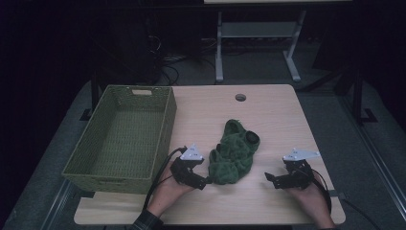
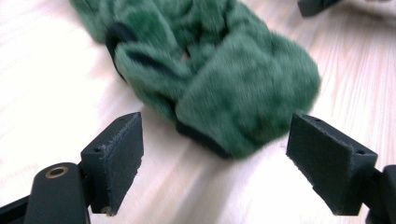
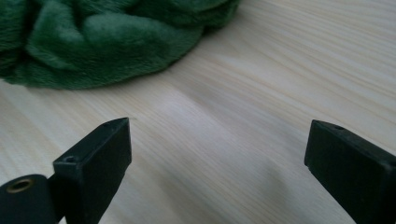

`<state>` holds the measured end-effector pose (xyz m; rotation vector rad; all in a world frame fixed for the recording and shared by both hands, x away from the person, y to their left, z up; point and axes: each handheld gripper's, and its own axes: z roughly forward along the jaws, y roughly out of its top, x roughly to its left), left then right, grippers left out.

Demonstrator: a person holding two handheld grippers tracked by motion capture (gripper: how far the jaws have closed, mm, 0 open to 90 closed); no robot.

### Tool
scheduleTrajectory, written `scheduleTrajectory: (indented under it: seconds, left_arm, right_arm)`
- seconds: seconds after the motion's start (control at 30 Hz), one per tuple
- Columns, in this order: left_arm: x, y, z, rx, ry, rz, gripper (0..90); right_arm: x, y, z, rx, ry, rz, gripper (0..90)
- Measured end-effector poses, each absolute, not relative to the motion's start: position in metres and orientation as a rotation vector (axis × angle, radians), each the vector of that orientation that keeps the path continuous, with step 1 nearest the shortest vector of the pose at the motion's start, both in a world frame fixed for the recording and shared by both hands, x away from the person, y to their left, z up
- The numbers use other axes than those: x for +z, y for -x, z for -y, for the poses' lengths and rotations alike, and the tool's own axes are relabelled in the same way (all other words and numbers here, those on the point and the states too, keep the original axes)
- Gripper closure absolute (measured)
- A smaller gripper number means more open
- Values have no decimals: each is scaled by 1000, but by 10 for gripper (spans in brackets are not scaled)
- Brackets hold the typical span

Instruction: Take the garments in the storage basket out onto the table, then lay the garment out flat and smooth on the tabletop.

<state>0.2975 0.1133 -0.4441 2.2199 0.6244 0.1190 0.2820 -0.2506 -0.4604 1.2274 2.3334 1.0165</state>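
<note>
A heap of green plush fabric with dark trim (image 1: 234,153) lies near the middle of the wooden table (image 1: 282,120). My left gripper (image 1: 205,181) sits just left of its near end, jaws wide open. In the left gripper view the plush (image 2: 243,93) reaches in between the open left gripper (image 2: 215,158), and neither pad touches it. My right gripper (image 1: 271,178) rests to the right of the heap with a gap of bare wood between. Its own view shows the right gripper (image 3: 217,154) open over bare table, with the plush (image 3: 102,42) at the upper left.
An empty green woven basket (image 1: 112,183) stands along the table's left side, close to my left hand. A round cable hole (image 1: 240,97) sits near the far edge. Beyond the table are desk legs and cables on a dark floor.
</note>
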Motion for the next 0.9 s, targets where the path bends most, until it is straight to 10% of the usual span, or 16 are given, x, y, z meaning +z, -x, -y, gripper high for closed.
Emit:
scheduleTrajectory:
  seconds: [0.6,0.9]
  left_arm:
    - [-478,-278,-121,261,-2268,-616,140]
    - [-478,-278,-121,259,-2268,-619,136]
  right_arm:
    - [-427,-283,199,1164,-1027,-2437,72]
    - [-415,-289,171,1278,-912,-2501,234]
